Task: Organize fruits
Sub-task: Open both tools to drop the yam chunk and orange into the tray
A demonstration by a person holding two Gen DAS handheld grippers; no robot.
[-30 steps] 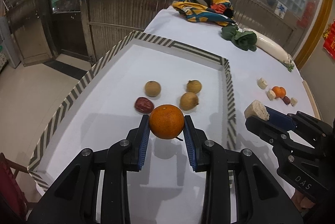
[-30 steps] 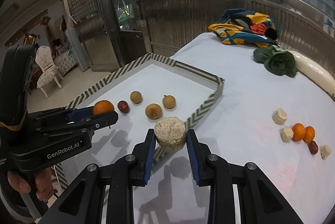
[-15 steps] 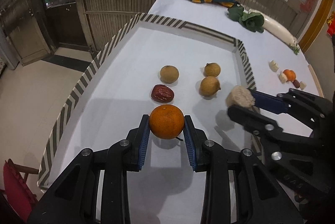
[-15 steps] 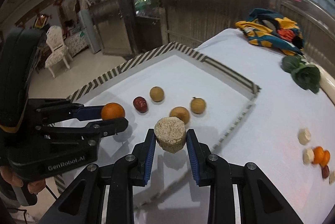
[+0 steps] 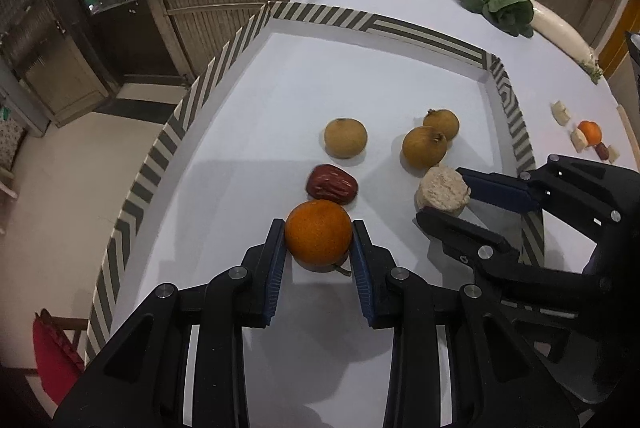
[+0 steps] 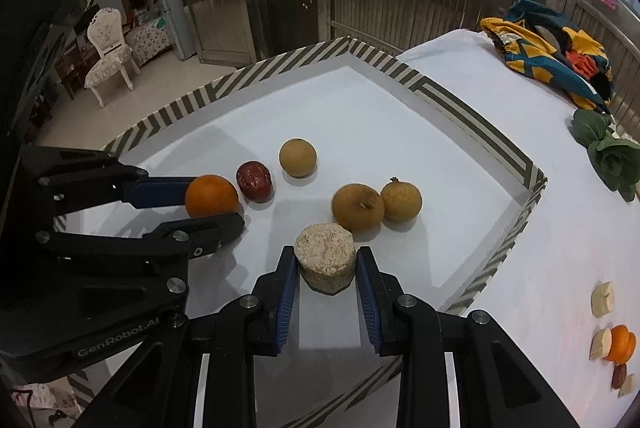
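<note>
My left gripper (image 5: 319, 242) is shut on an orange (image 5: 318, 231), low over the white tray floor just in front of a red date (image 5: 331, 183). My right gripper (image 6: 325, 264) is shut on a pale beige round chunk (image 6: 325, 255), held inside the striped-rim tray (image 6: 472, 116) in front of two brown round fruits (image 6: 357, 206). A third brown fruit (image 5: 345, 137) lies behind the date. The left gripper shows in the right wrist view (image 6: 216, 202), the right gripper in the left wrist view (image 5: 444, 202).
On the white tablecloth right of the tray lie small oranges (image 6: 620, 342), pale chunks (image 6: 603, 298) and a date (image 6: 619, 375). Leafy greens (image 6: 610, 152), a white radish (image 5: 560, 28) and a colourful cloth (image 6: 548, 56) lie farther back. A chair (image 6: 108, 56) stands on the floor at left.
Both grippers moved forward and down into the tray with their loads. The right gripper crossed the tray's rim and now sits near the two brown fruits.
</note>
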